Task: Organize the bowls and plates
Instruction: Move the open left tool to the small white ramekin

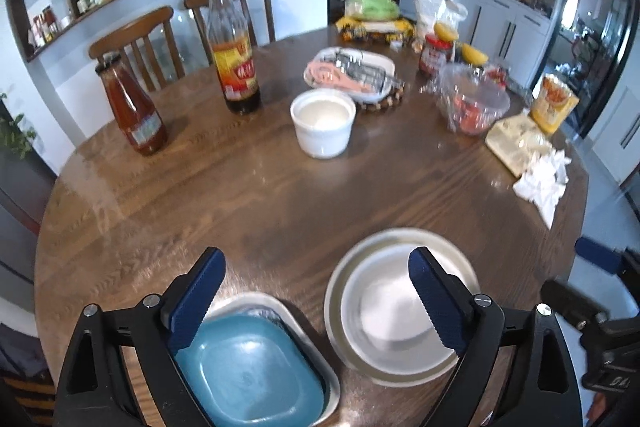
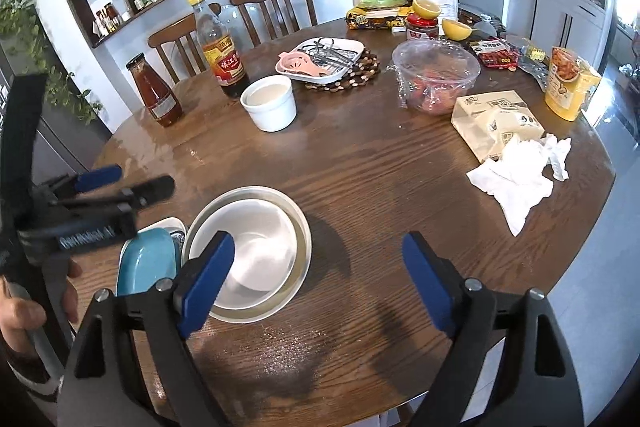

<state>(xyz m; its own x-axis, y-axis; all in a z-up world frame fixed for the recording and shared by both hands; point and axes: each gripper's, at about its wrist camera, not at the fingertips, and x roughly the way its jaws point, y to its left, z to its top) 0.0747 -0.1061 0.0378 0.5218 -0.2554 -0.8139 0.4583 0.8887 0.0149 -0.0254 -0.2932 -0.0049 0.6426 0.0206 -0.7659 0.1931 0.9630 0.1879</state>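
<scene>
A blue square plate (image 1: 248,371) lies on a white square plate (image 1: 306,341) at the table's near edge. Right of it a white bowl (image 1: 384,303) sits nested in a wider round white dish (image 1: 400,239). My left gripper (image 1: 316,259) hovers open above both stacks, with nothing between its fingers. My right gripper (image 2: 318,243) is open too, over bare wood just right of the nested bowl (image 2: 260,247) and dish (image 2: 301,227). The blue plate (image 2: 148,259) shows under the left gripper (image 2: 132,181), held by a hand (image 2: 24,303). A white ramekin (image 2: 270,101) stands mid-table.
Behind the ramekin (image 1: 322,123) stand a sauce bottle (image 1: 134,107) and a vinegar bottle (image 1: 234,47). A tray of utensils (image 1: 352,71), a clear plastic tub (image 2: 436,75), snack bags (image 2: 496,123) and crumpled tissue (image 2: 516,179) fill the far and right side. Two chairs (image 1: 132,35) stand beyond.
</scene>
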